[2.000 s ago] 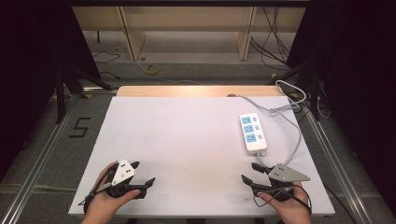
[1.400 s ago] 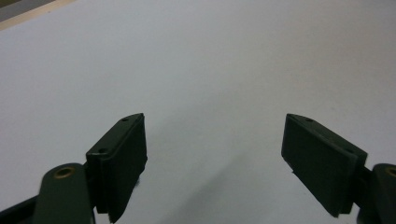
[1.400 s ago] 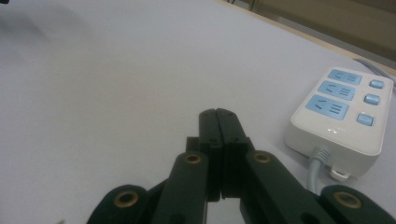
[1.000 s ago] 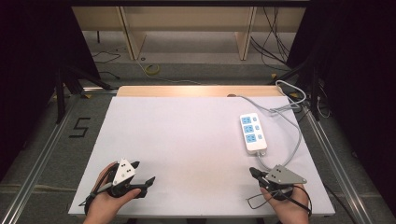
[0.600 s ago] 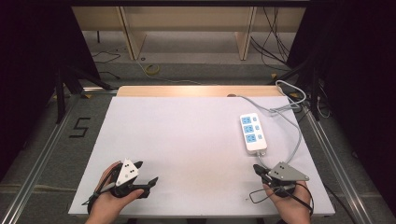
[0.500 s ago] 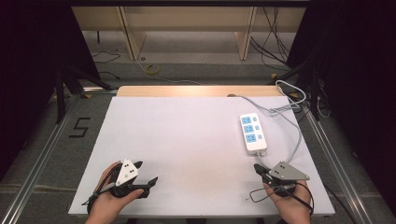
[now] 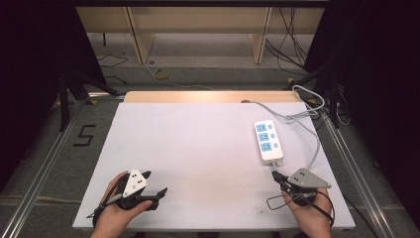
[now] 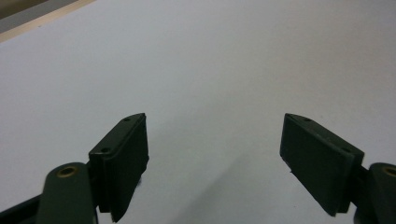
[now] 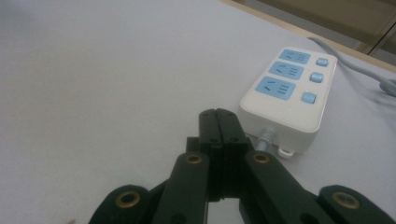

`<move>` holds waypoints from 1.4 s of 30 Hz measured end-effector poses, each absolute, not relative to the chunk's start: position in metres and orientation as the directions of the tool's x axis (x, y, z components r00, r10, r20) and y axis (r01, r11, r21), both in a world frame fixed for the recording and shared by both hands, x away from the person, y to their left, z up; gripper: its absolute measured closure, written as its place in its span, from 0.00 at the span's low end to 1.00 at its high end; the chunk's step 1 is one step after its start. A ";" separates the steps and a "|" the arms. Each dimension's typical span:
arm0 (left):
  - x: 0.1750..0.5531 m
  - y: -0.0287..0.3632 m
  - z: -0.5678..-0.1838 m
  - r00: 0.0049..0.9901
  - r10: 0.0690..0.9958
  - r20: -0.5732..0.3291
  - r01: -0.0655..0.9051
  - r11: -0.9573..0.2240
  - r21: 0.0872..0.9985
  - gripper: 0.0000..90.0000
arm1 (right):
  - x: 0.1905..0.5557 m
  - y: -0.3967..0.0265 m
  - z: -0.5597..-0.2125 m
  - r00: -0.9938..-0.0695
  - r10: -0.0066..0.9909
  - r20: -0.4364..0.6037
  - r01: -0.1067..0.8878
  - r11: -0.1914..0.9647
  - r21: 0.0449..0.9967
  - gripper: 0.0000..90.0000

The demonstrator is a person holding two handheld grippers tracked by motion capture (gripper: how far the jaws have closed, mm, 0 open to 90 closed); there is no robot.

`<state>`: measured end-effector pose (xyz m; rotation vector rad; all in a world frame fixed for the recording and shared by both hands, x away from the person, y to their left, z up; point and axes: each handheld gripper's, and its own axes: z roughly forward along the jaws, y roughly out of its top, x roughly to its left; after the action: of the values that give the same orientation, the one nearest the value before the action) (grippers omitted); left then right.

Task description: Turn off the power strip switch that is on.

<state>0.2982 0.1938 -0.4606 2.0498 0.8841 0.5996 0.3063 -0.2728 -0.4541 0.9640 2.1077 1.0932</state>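
So the power strip (image 7: 268, 141) is lying flat on the right side of the white table (image 7: 198, 148), sockets facing up, with its grey cable (image 7: 309, 144) looping off the near end and running back toward the far right edge. The right gripper (image 7: 275, 176) is sitting just short of that near end, jaws clenched together with nothing between them; in the right gripper view the tips are pointing right at the spot where the cord comes out of the casing. The left gripper (image 7: 154, 191) is resting at the near left, well apart from the strip, jaws spread wide over bare table.

Handling-wise, I'm guessing the strip is a light, rigid plastic box with smooth, slightly slippery sides, so nothing fragile here. The cord is the annoying part: it's stiff enough to tug the body around. I'd be pinching across the narrow width near the middle, clear of the switches, not grabbing the cable or the strain relief.
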 end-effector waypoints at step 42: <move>0.298 0.193 -0.462 0.648 0.756 0.091 0.382 -0.426 0.820 0.26 | 0.349 -0.276 -0.432 -0.497 0.856 -0.144 0.439 0.391 0.809 1.00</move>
<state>0.2977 0.1929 -0.4623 2.0496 0.8837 0.5822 0.3489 -0.2757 -0.4321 1.1045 2.0970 0.9789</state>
